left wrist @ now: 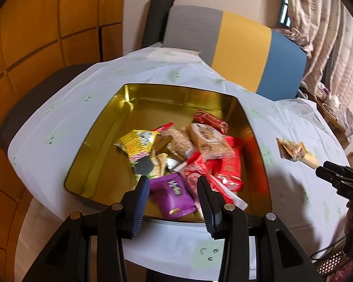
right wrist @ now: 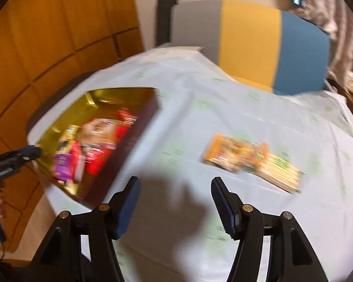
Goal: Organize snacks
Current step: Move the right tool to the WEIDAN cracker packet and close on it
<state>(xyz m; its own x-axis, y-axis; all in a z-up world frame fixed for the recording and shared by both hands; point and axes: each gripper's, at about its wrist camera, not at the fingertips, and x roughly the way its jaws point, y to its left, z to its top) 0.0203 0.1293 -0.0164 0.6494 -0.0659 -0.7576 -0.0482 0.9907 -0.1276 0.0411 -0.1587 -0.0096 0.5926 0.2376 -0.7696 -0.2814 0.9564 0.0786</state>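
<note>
A gold tin (left wrist: 98, 155) on the table holds several snack packets: a purple pouch (left wrist: 174, 195), a yellow packet (left wrist: 138, 143), red wrappers (left wrist: 228, 171) and a beige biscuit pack (left wrist: 211, 143). My left gripper (left wrist: 174, 188) is open and empty above the tin's near edge, over the purple pouch. My right gripper (right wrist: 175, 185) is open and empty above the tablecloth, to the right of the tin (right wrist: 106, 96). Orange snack packets (right wrist: 251, 159) lie on the cloth ahead and to its right; they also show in the left wrist view (left wrist: 294, 151). The right wrist view is blurred.
A pale tablecloth (left wrist: 58, 117) covers the round table. A chair with a grey, yellow and blue back (left wrist: 242, 47) stands behind it. Wooden panels (left wrist: 35, 35) are at left, curtains (left wrist: 329, 35) at right. The right gripper (left wrist: 336, 178) shows at the right edge of the left view.
</note>
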